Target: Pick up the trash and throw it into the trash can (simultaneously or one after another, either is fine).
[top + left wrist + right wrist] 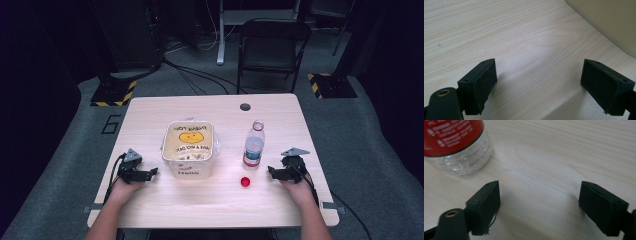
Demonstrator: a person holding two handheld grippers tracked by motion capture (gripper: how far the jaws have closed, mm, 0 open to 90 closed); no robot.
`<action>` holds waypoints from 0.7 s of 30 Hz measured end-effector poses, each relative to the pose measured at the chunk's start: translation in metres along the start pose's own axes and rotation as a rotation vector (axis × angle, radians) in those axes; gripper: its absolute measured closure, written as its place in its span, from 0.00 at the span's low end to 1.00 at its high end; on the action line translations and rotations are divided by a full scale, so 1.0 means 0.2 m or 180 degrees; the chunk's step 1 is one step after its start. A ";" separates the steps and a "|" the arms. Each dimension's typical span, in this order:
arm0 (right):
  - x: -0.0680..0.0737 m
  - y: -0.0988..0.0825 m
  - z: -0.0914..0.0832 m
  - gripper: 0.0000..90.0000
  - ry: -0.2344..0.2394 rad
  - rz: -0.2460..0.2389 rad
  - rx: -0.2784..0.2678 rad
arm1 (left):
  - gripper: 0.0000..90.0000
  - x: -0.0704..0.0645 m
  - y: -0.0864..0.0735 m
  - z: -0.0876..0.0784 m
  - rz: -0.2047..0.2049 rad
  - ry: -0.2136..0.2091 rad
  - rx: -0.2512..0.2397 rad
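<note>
A clear water bottle (253,146) with a red label stands uncapped right of centre on the pale wooden table (150,205). Its red cap (245,182) lies on the wood in front of it. Left of the bottle sits a cream bin (190,148) lined with a printed bag. My left gripper (151,173) rests low beside the bin's left side, open with only bare wood between its fingers (480,86). My right gripper (272,172) sits right of the bottle, open and empty. The bottle's base (459,150) stands just beyond the right gripper's left finger (485,206).
A round cable hole (245,106) is in the table's far edge. Behind the table stands a black chair (272,47), with cables on the grey floor. The bin's corner (609,22) stands at the upper right of the left gripper view.
</note>
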State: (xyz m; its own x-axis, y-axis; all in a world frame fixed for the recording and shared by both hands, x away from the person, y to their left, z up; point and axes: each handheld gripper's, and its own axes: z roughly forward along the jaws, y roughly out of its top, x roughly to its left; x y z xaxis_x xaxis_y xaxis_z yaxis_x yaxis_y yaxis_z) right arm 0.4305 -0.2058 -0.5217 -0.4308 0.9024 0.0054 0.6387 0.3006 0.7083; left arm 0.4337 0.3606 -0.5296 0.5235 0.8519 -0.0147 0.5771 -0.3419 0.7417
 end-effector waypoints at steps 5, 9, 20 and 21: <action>0.00 0.00 -0.06 0.35 0.0112 0.0010 0.0134 | 0.15 -0.01 -0.01 -0.01 -0.0037 0.0043 0.0027; -0.01 0.02 -0.12 0.31 0.0210 0.0049 -0.0037 | 0.15 -0.02 0.00 0.00 -0.0023 0.0045 0.0015; 0.08 0.13 -0.24 0.21 0.0339 -0.0193 -0.0446 | 0.15 -0.03 0.00 0.00 0.0037 -0.0019 0.0015; 0.09 0.15 -0.24 0.20 0.0366 -0.0179 -0.0479 | 0.15 -0.03 0.00 -0.01 0.0063 -0.0035 0.0020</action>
State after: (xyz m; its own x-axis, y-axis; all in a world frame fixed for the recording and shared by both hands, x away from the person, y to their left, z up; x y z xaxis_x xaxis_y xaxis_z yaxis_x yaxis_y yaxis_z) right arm 0.4111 -0.1959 -0.4666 -0.5386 0.8417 0.0374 0.5127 0.2922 0.8073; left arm 0.4300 0.3566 -0.5291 0.5418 0.8405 -0.0075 0.5704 -0.3611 0.7377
